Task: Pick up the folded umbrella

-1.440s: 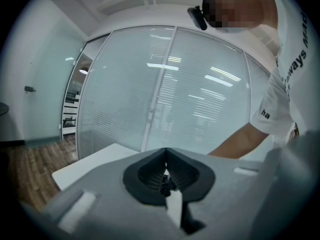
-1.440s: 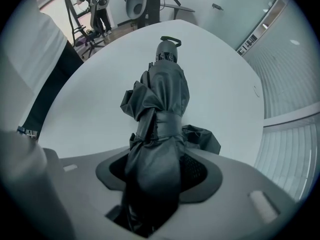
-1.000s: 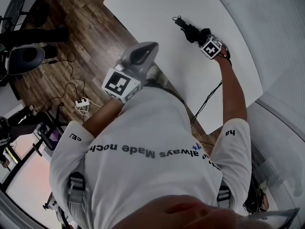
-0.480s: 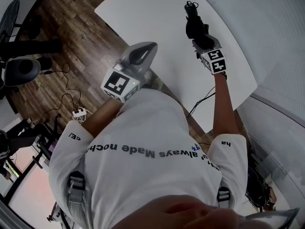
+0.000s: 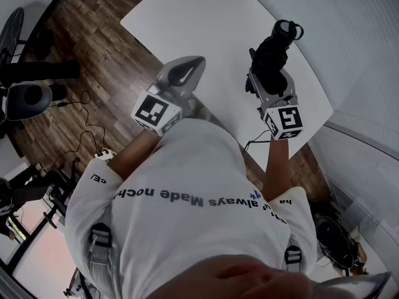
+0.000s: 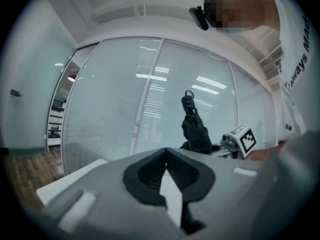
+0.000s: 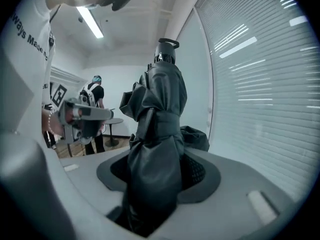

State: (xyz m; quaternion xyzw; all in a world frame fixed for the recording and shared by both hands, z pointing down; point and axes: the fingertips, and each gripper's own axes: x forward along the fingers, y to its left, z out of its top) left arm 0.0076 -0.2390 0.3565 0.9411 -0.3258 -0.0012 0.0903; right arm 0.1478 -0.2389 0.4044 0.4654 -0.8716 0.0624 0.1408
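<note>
The folded black umbrella [image 5: 277, 45] is held in the air above the white table [image 5: 199, 23], its strap end pointing away from me. My right gripper [image 5: 265, 73] is shut on its lower part. In the right gripper view the umbrella [image 7: 160, 119] stands upright, its fabric filling the space between the right gripper [image 7: 159, 170] pads. My left gripper [image 5: 187, 64] hovers near the table's near edge, shut and holding nothing. The left gripper [image 6: 166, 151] view looks across at the umbrella [image 6: 195, 129] with the right gripper [image 6: 240, 140] under it.
Wooden floor lies to the left, with a power strip and cables [image 5: 105, 156] and office chairs [image 5: 28, 95]. A glass wall with blinds [image 5: 368, 36] runs along the right. Far off, another person [image 7: 94, 96] stands near a small round table [image 7: 112, 121].
My right gripper has lifted the umbrella off the table and drawn it nearer to me, turning it more upright. The left gripper has barely shifted.
</note>
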